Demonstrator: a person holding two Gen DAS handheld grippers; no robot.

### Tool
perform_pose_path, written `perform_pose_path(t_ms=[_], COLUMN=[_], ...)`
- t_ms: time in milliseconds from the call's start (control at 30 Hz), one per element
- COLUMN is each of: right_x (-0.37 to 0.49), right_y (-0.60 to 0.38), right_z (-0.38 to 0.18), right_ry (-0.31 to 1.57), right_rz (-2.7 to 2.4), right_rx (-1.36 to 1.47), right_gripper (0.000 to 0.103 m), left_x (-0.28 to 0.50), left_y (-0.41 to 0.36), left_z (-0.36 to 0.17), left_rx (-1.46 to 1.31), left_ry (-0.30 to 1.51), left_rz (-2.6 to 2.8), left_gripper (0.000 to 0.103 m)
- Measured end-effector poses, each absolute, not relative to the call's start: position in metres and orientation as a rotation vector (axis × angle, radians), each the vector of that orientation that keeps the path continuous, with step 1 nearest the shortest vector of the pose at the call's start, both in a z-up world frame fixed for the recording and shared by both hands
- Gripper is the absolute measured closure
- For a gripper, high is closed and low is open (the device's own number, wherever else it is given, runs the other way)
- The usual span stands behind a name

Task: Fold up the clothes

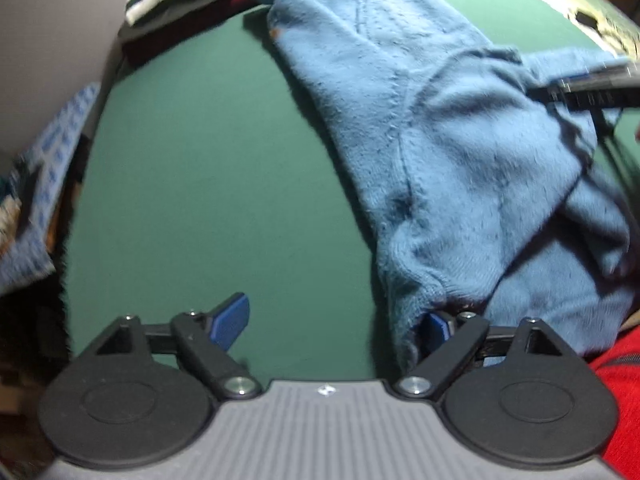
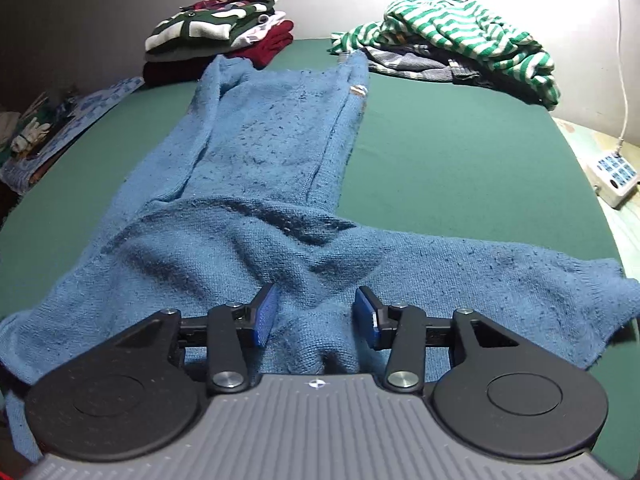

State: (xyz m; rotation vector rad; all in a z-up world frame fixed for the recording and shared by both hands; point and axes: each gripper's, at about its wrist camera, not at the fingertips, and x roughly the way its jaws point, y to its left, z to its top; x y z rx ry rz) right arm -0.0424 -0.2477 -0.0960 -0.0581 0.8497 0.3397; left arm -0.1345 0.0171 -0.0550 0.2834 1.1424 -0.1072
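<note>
A blue knit sweater (image 2: 264, 168) lies lengthwise on the green table (image 2: 460, 160), its sides folded inward and its near end spread wide. The right gripper (image 2: 316, 314) hovers over that near end, open, with a raised fold of knit between the blue pads (image 2: 266, 314) but not pressed. In the left wrist view the same sweater (image 1: 432, 128) fills the right half. The left gripper (image 1: 334, 322) is wide open at the sweater's near left edge; its right pad sits against the cloth and its left pad is over bare table. The other gripper shows blurred at the right edge (image 1: 592, 88).
A folded stack of clothes (image 2: 216, 36) sits at the far left of the table. A loose pile topped by a green-striped garment (image 2: 460, 36) lies far right. A power strip (image 2: 614, 176) and cable sit off the right edge. Red clothing (image 1: 620, 392) is near right.
</note>
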Motion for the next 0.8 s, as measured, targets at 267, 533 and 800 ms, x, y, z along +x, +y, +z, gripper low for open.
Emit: perform_pose_path(t_ms=[267,533,800], right_x=[-0.044,-0.049,-0.053], right_y=[-0.259,-0.224,-0.220], right_z=[-0.088,-0.083,-0.095], right_ry=[0.891,0.829,0.805], right_rz=[0.239,0.240,0.178], right_rx=[-0.023,-0.009,0.001], right_gripper=[0.043,0.070,0.060], left_x=[-0.128,-0.130,-0.129], left_y=[0.024,0.028,0.041], left_z=[-0.056,-0.052,-0.055], left_rx=[0.311,0.336,0.331], left_ry=[1.134,1.103,1.066], left_rz=[-0.155,-0.235,-0.277], left_gripper=[0.006,0.006,0.001])
